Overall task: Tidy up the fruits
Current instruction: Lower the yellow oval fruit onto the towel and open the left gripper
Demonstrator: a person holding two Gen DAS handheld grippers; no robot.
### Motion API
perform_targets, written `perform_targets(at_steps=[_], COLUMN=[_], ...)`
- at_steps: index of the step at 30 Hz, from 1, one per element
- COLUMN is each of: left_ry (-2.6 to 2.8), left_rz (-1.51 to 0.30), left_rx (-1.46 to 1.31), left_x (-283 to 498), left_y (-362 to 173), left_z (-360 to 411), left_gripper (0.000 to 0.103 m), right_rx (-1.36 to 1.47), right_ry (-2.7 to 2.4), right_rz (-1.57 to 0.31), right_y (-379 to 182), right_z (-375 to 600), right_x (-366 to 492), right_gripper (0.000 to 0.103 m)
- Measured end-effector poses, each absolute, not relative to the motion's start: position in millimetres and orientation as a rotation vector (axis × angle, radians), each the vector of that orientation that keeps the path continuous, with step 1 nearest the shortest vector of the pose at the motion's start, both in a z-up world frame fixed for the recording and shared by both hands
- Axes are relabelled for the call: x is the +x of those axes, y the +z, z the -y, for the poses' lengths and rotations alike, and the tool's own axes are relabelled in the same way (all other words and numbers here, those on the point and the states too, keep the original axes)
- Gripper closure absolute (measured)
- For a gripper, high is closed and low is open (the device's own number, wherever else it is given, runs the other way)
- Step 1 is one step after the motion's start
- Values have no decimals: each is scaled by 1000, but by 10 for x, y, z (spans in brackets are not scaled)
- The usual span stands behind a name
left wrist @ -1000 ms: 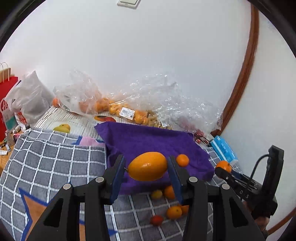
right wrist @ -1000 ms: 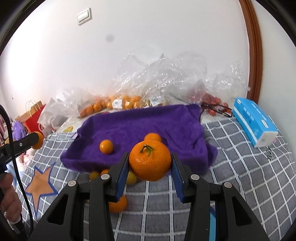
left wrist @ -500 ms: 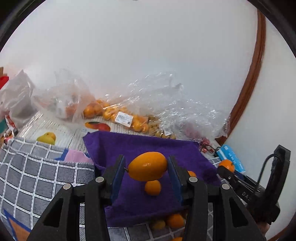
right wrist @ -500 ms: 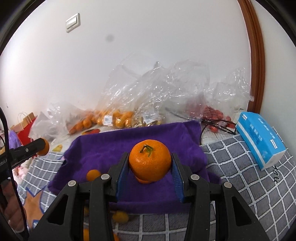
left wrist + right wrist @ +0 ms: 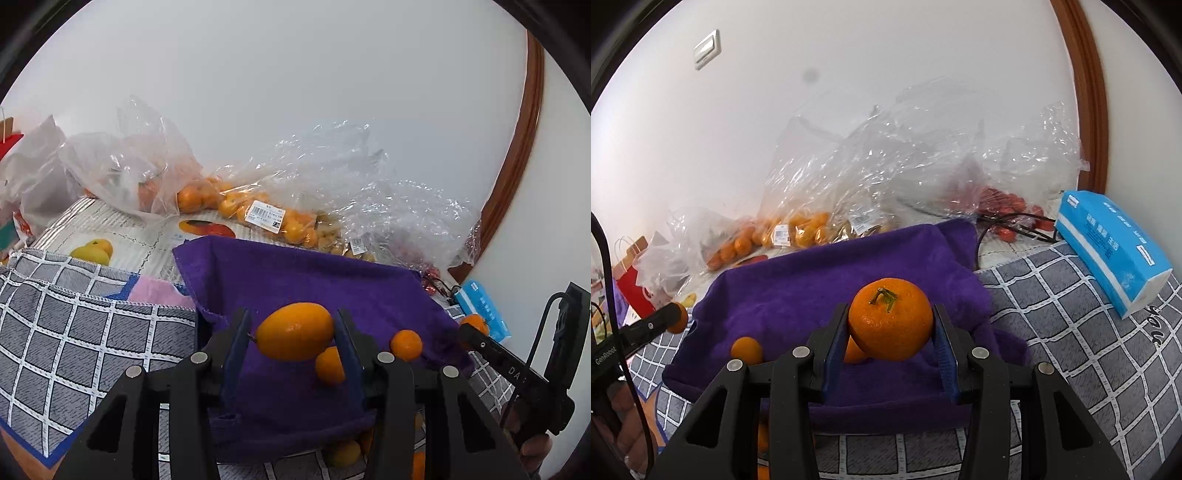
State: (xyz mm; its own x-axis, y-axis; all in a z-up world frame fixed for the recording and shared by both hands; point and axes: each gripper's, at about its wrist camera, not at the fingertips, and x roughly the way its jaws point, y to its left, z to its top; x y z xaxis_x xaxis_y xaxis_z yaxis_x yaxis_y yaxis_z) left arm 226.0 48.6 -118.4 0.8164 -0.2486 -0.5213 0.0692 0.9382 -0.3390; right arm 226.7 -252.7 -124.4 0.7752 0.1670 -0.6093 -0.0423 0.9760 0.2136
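The left tongs (image 5: 295, 341) grip an oval orange fruit (image 5: 294, 331) above the purple towel (image 5: 295, 280), two small oranges (image 5: 406, 345) lying just right of them, while the right tongs (image 5: 890, 336) clamp a stemmed mandarin (image 5: 890, 319) over the same towel, a blue tissue pack (image 5: 1112, 245) well to their right.

A blue tissue pack (image 5: 1115, 247) is seen lying on a grey checked cloth (image 5: 1071, 332). A wall switch (image 5: 707, 50) and red paper bag (image 5: 635, 295) are visible.
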Motion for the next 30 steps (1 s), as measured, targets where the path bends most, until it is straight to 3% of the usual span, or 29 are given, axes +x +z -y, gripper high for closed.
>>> perform_targets(at_steps=[30], left_ry=[-224], left_rz=[-768], left_rx=[-279], left_x=[2402], left_y=[-1451], left_z=[-272], left_gripper=[59], right_rx=[138], right_ry=[75], right_rz=[-771], right_y=[-1517], right_z=[2438], right_x=[2386], right_gripper=[59])
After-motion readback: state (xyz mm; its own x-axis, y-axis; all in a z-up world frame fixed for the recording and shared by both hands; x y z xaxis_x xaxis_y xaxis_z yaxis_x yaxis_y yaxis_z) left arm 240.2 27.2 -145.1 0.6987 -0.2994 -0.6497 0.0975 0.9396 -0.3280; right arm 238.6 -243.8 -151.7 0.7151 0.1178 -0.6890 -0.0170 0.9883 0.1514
